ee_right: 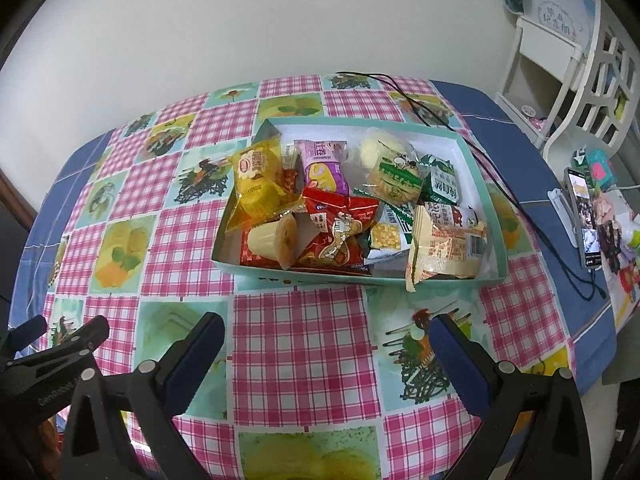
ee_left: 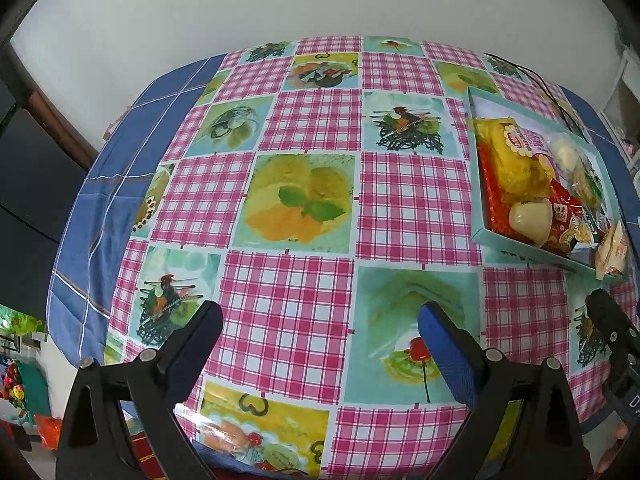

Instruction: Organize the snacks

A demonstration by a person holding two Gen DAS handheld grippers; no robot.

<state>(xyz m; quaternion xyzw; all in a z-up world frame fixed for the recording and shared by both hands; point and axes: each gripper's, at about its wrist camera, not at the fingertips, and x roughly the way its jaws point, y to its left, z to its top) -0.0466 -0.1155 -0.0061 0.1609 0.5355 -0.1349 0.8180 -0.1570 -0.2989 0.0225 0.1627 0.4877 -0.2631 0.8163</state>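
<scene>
Near table front edge: both hand-held grippers [ee_left: 320, 320] [ee_right: 326, 330] agape, empty; snack box [ee_right: 486, 194] beyond.

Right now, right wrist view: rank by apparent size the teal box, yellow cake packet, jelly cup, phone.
1. teal box, clearly largest.
2. yellow cake packet.
3. phone and jelly cup: they look alike in area, and the phone sits at the distorted edge, so no ranking.
</scene>
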